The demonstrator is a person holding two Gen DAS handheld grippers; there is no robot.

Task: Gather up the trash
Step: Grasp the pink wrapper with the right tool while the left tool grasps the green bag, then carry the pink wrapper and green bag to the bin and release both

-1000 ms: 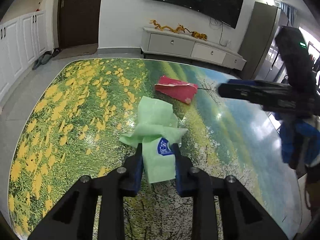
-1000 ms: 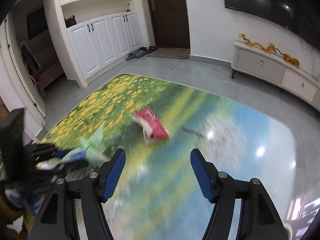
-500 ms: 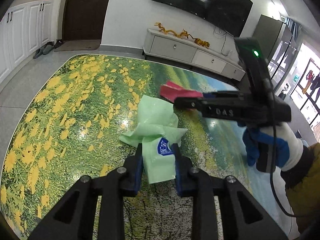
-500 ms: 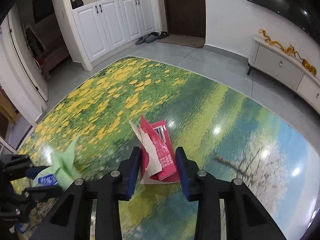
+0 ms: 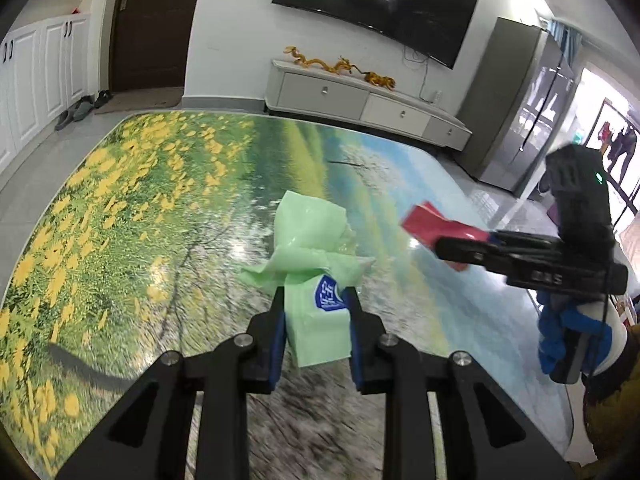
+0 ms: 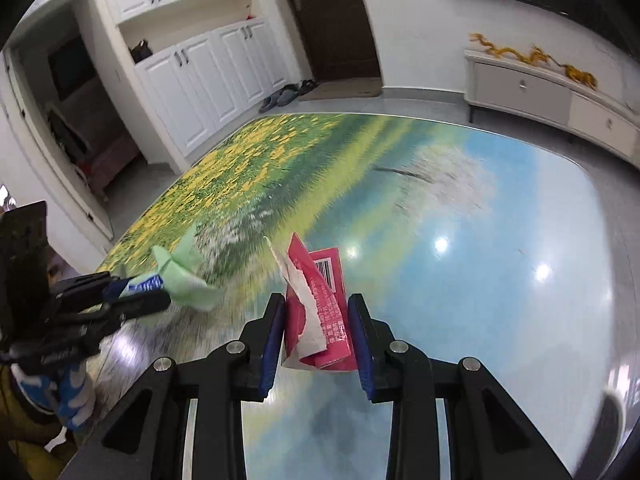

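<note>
My left gripper (image 5: pixel 316 300) is shut on a crumpled pale green plastic bag (image 5: pixel 310 240) with a blue label, held just above the table. My right gripper (image 6: pixel 318 308) is shut on a torn red paper box (image 6: pixel 320 304) with a barcode and a white torn edge, lifted off the table. In the left wrist view the right gripper (image 5: pixel 440 246) shows at the right with the red box (image 5: pixel 428 226) in it. In the right wrist view the left gripper (image 6: pixel 160 298) shows at the left with the green bag (image 6: pixel 182 270).
The table (image 5: pixel 160 200) has a glossy printed top of yellow flowers, green field and blue sky (image 6: pixel 500 260). Beyond it stand a low white TV cabinet (image 5: pixel 360 102), a wall TV, a dark door, white cupboards (image 6: pixel 208 68) and a grey fridge (image 5: pixel 520 112).
My right gripper closed on the red box and lifted it off the table toward the right. My left gripper kept hold of the green bag and moved rightward over the table.
</note>
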